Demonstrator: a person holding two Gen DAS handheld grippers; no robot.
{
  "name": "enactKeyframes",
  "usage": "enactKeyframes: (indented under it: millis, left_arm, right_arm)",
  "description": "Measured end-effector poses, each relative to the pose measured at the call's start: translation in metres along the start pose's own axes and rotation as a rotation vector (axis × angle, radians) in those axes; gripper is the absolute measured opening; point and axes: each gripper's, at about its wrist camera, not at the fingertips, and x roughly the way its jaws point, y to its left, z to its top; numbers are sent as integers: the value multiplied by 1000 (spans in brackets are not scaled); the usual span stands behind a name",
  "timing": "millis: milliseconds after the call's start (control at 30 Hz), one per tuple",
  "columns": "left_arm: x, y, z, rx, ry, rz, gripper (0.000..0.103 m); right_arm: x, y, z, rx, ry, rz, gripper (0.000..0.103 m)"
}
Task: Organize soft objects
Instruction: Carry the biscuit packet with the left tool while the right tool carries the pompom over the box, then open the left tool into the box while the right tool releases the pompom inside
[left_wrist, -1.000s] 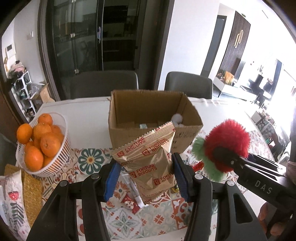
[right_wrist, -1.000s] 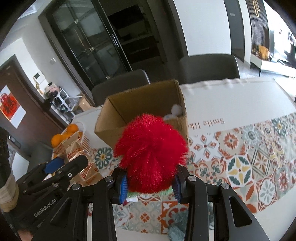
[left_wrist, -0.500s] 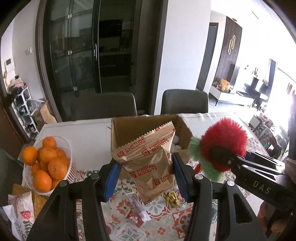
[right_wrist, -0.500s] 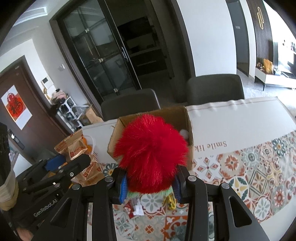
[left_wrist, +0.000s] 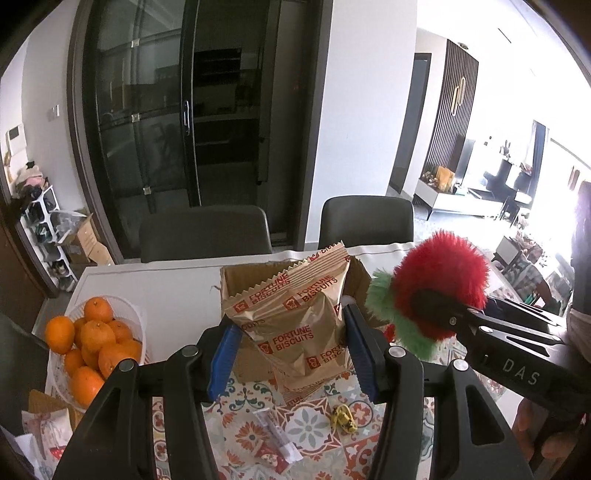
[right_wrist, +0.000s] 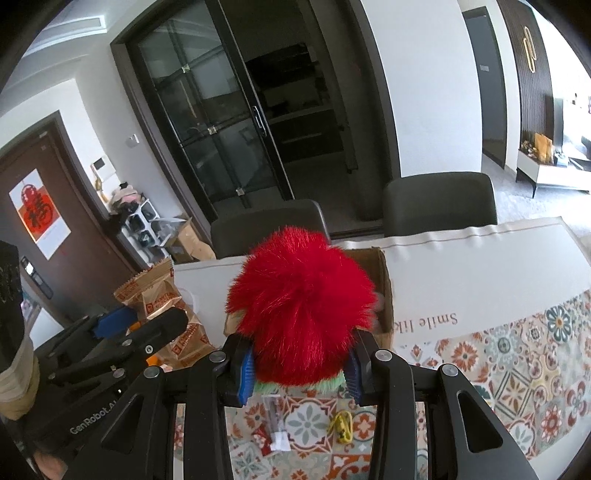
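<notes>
My left gripper (left_wrist: 291, 350) is shut on a tan Fortune Biscuits packet (left_wrist: 295, 317) and holds it high above the table, in front of an open cardboard box (left_wrist: 236, 284). My right gripper (right_wrist: 300, 369) is shut on a fluffy red and green pom-pom toy (right_wrist: 301, 310), also lifted, just before the same box (right_wrist: 384, 288). The toy (left_wrist: 439, 291) and the right gripper show at the right of the left wrist view. The packet (right_wrist: 162, 299) and the left gripper (right_wrist: 118, 325) show at the left of the right wrist view.
A white basket of oranges (left_wrist: 90, 343) stands at the table's left. A small wrapper (left_wrist: 277, 439) and a yellow scrap (left_wrist: 343, 422) lie on the patterned tablecloth (right_wrist: 517, 354) below the grippers. Two dark chairs (left_wrist: 205, 232) stand behind the table.
Both grippers have risen well above the table with their objects still held. The box now sits lower in both views.
</notes>
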Motion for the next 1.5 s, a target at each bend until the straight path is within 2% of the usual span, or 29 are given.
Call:
enactKeyframes:
  millis: [300, 933, 1367, 1433, 1500]
  left_arm:
    - [22, 7, 17, 0, 20, -9, 54]
    - [93, 23, 30, -48, 126, -11, 54]
    - [145, 33, 23, -70, 253, -6, 55]
    - [152, 35, 21, -80, 272, -6, 60]
    - [156, 36, 18, -86, 277, -1, 70]
  right_arm:
    - [16, 3, 14, -22, 21, -6, 39]
    - [83, -11, 37, -16, 144, -31, 39]
    - [140, -24, 41, 2, 273, -63, 40]
    - [146, -25, 41, 10, 288, -63, 41]
    - [152, -28, 42, 17, 300, -53, 47]
